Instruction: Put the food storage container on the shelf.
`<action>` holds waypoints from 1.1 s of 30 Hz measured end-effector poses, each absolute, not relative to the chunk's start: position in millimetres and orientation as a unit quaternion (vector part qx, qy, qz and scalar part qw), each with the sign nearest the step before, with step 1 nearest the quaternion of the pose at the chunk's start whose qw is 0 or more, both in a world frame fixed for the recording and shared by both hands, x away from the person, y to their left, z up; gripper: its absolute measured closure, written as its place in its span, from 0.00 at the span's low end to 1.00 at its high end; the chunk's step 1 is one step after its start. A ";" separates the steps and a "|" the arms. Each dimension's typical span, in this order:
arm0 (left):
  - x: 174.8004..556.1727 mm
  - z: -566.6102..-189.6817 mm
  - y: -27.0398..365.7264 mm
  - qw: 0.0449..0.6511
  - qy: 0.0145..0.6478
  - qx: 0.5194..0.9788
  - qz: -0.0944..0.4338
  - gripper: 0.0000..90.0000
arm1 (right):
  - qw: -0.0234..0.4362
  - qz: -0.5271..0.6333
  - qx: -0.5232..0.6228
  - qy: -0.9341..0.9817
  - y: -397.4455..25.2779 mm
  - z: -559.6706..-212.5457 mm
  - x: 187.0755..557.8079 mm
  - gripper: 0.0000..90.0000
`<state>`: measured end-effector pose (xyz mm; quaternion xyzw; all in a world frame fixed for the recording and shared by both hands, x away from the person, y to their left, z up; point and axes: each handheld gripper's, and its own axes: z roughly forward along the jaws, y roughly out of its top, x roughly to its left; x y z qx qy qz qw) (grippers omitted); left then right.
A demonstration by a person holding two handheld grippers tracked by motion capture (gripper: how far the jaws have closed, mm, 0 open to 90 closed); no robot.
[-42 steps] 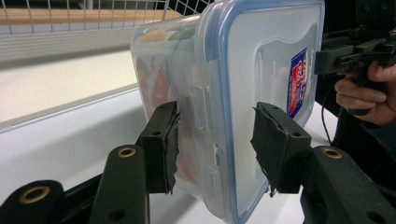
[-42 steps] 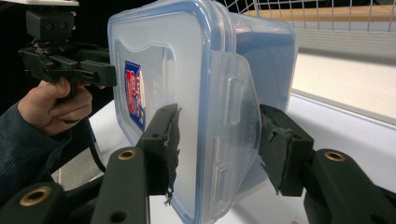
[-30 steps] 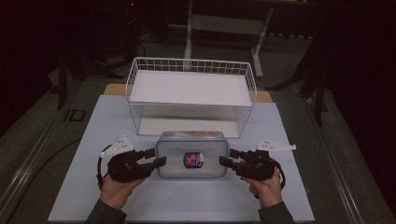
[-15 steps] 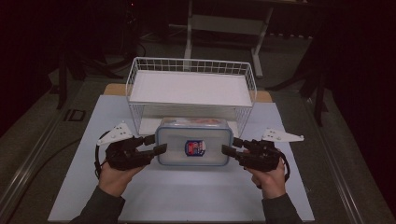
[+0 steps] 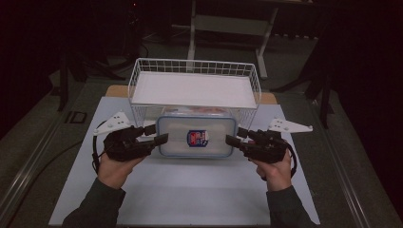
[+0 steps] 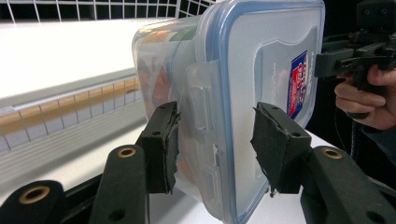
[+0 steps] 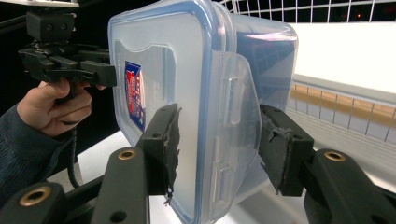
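A clear plastic container (image 5: 197,137) with a blue-rimmed lid and a red and blue label is held between my two grippers, just in front of the white wire basket (image 5: 195,61). My left gripper (image 5: 154,134) clamps its left end, jaws either side of the side latch (image 6: 201,107). My right gripper (image 5: 234,135) clamps the right end the same way. In the left gripper view the pads (image 6: 166,144) press the container (image 6: 261,60) with the gripper (image 6: 215,140) shut on it. The right gripper (image 7: 217,144) grips the container (image 7: 159,60) likewise. Orange food shows faintly inside.
The basket has a flat white surface inside (image 5: 195,90) and stands at the far side of a pale mat (image 5: 190,190). Dark floor and metal stand legs (image 5: 192,33) lie beyond the table. A hand and sleeve (image 7: 51,107) hold the other gripper.
Both grippers have carried the container away from the person, from the middle of the mat up to the basket's front wall.
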<state>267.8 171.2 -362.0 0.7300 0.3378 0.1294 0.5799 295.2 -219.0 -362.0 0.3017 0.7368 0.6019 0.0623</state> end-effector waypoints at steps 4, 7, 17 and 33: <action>269.9 -358.1 172.0 0.582 0.337 0.729 0.132 0.57 | 0.065 0.603 0.299 0.736 -218.3 -357.6 297.5 0.56; 274.0 -354.2 173.2 0.583 0.337 0.728 0.133 0.57 | 0.067 0.605 0.296 0.736 -217.5 -353.1 301.7 0.56; 287.1 -343.4 173.7 0.590 0.336 0.721 0.139 0.57 | 0.074 0.615 0.292 0.729 -216.3 -342.3 316.4 0.56; 305.3 -326.4 173.9 0.592 0.329 0.720 0.151 0.57 | 0.084 0.620 0.286 0.725 -215.6 -327.2 333.1 0.55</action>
